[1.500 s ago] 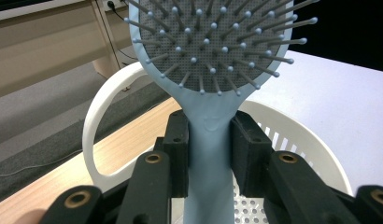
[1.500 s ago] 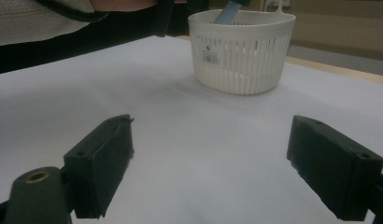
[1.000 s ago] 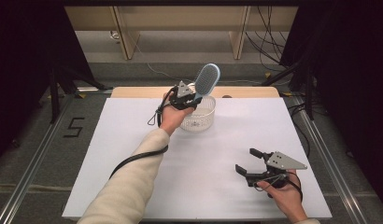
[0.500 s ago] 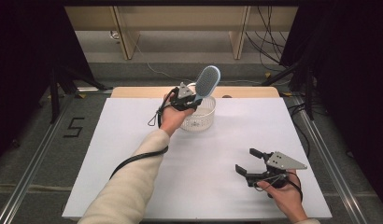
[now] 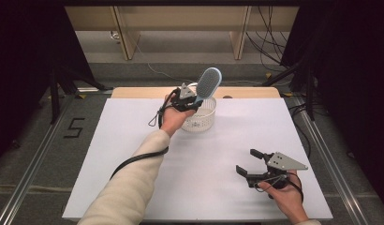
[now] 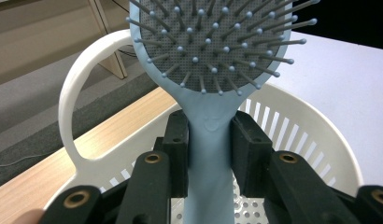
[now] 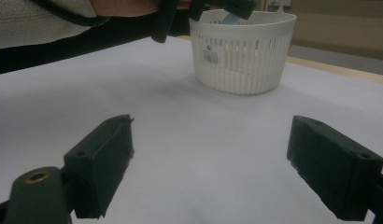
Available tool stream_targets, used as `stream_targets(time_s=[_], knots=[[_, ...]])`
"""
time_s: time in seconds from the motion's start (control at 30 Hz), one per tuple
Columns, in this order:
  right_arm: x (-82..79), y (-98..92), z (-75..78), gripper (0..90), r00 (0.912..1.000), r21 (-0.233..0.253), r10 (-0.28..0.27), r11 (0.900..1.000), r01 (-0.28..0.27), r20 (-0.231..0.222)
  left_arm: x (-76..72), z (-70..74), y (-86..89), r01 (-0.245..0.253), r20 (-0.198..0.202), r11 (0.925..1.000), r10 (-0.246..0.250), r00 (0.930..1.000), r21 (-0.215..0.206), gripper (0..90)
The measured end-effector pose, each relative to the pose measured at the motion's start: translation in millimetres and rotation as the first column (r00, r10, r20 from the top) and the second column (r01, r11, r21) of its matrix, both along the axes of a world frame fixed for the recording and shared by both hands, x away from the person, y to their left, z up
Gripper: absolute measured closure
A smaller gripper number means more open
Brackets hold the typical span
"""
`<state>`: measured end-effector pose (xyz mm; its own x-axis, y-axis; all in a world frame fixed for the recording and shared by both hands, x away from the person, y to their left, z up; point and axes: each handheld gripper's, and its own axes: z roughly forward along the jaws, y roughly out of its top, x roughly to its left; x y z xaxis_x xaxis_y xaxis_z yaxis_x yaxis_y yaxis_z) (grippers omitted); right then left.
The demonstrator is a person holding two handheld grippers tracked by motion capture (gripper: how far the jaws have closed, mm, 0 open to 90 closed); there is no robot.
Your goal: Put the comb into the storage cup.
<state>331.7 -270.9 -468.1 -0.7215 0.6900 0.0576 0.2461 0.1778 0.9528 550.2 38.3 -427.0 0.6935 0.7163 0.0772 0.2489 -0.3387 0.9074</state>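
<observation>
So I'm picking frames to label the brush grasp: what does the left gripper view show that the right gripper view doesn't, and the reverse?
The left gripper view shows the left claw shut on the blue hairbrush at its neck, bristles toward the camera, and the basket's looped handle. The right gripper view shows the right claw open and empty above the white table, plus a barcode label on the basket's side. Both show the white slotted basket.
</observation>
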Motion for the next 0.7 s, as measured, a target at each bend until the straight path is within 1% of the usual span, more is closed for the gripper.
stream_targets(time_s=[0.17,0.2,0.27,0.3,0.33,0.37,0.4,0.43,0.5,0.57,0.6,0.7], knots=[[0.0,0.0,-0.1,15.3,1.0,-0.001,0.001,1.0,-0.001,0.0,0.4,1.2,-0.5,0.001,-0.012,0.9998,0.0,0.9999,0.019,68.6],[0.1,-0.1,-0.1,15.3,1.0,0.0,0.0,1.0,0.0,-0.001,0.6,1.4,-0.9,0.001,-0.023,0.9999,0.0,0.9997,0.015,67.9],[0.0,0.0,-0.1,15.3,1.0,-0.001,0.0,1.0,0.0,-0.001,0.8,1.8,-1.4,-0.001,-0.049,1.0,0.002,0.9988,0.008,63.1],[0.0,0.1,-0.1,15.3,1.0,0.0,0.0,1.0,0.0,-0.001,0.6,2.2,-1.0,-0.012,-0.062,0.9999,0.012,0.998,-0.004,60.5],[0.0,0.1,-0.2,15.3,1.0,-0.002,-0.001,1.0,0.001,-0.002,0.3,3.3,-1.1,-0.019,-0.09,0.9998,0.018,0.9958,-0.01,57.4],[0.2,0.0,-0.3,15.3,1.0,-0.003,-0.001,1.0,0.001,-0.004,-0.6,4.5,0.4,-0.019,-0.089,0.9997,0.018,0.9958,-0.016,53.1],[0.3,-0.1,-0.4,15.4,1.0,-0.004,-0.001,1.0,0.001,-0.004,-1.8,6.2,1.0,-0.017,-0.083,0.9997,0.015,0.9965,-0.019,52.6],[0.3,-0.1,-0.4,15.3,1.0,-0.005,-0.001,1.0,0.001,-0.004,-3.0,8.4,2.1,-0.012,-0.078,0.9998,0.011,0.9969,-0.018,49.9],[0.1,-0.2,-0.1,15.3,1.0,-0.006,-0.003,1.0,0.003,-0.006,-5.3,13.1,4.0,-0.025,-0.067,0.9994,0.023,0.9975,-0.024,45.0],[0.2,-0.2,-0.2,15.3,1.0,-0.01,-0.002,1.0,0.002,-0.005,-7.1,18.1,6.8,-0.041,-0.056,0.9987,0.04,0.9976,-0.03,42.3],[0.2,-0.1,-0.2,15.3,1.0,-0.012,-0.002,1.0,0.002,-0.004,-8.0,20.6,8.2,-0.047,-0.052,0.9981,0.045,0.9976,-0.041,41.0],[0.1,0.0,-0.1,15.3,1.0,-0.014,0.0,1.0,0.0,-0.002,-12.2,27.1,11.9,-0.052,-0.044,0.9968,0.049,0.9978,-0.061,37.8]])
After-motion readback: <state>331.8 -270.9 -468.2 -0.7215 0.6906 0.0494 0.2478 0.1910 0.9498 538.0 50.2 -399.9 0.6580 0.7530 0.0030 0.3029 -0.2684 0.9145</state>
